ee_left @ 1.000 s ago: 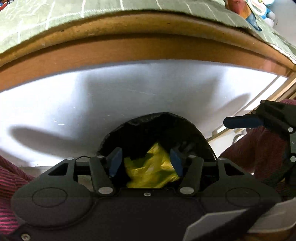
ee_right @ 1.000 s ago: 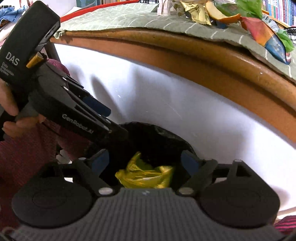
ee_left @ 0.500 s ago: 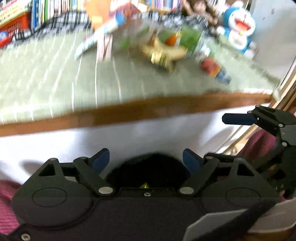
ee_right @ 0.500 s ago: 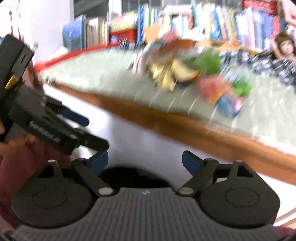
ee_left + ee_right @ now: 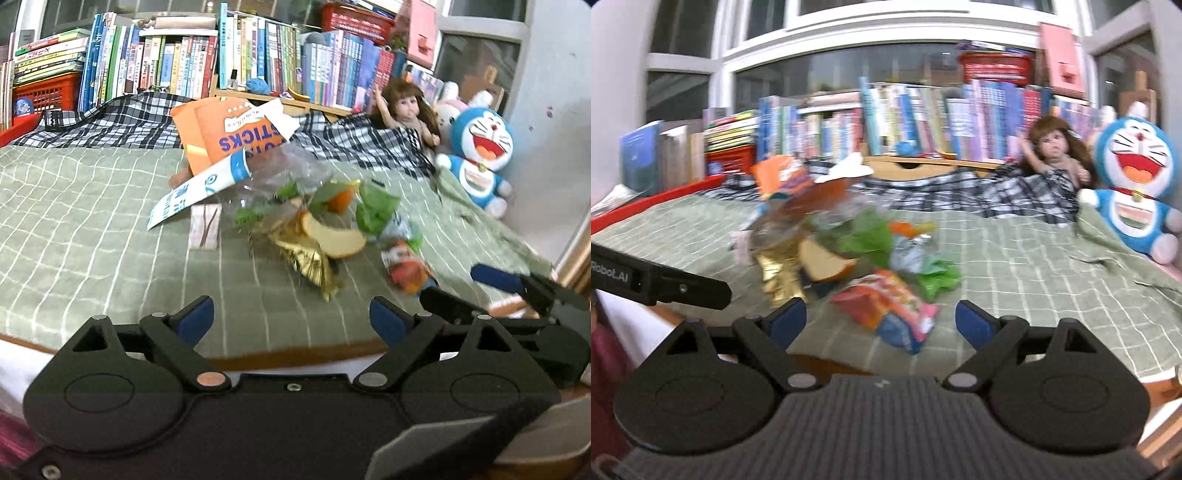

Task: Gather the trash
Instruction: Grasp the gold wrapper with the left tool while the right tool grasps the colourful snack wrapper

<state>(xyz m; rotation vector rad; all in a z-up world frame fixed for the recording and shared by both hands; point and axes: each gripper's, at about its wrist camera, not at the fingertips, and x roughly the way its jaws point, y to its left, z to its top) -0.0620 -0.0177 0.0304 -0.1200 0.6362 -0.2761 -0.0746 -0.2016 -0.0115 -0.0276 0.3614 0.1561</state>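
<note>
A heap of trash lies mid-bed on the green checked cover (image 5: 92,229): an orange snack box (image 5: 225,133), a blue-and-white wrapper (image 5: 199,188), a gold foil wrapper (image 5: 310,258), orange peel (image 5: 332,240), green wrappers (image 5: 376,210) and a red snack packet (image 5: 406,266). My left gripper (image 5: 291,317) hangs open and empty at the bed's near edge, short of the gold foil. My right gripper (image 5: 881,319) is open too, with the red snack packet (image 5: 886,306) lying just beyond its fingertips. The other gripper's fingers (image 5: 495,277) show at the right of the left wrist view.
Shelves of books (image 5: 258,55) line the back. A doll (image 5: 406,110) and a blue plush toy (image 5: 476,155) sit at the right, on a black-and-white plaid blanket (image 5: 354,140). A red crate (image 5: 44,92) stands back left. The wooden bed edge (image 5: 295,358) runs below the fingers.
Both grippers have risen from the black-lined bin below the bed edge to the bed top. The yellow wrapper between the left fingers is gone; the left gripper is now wide open.
</note>
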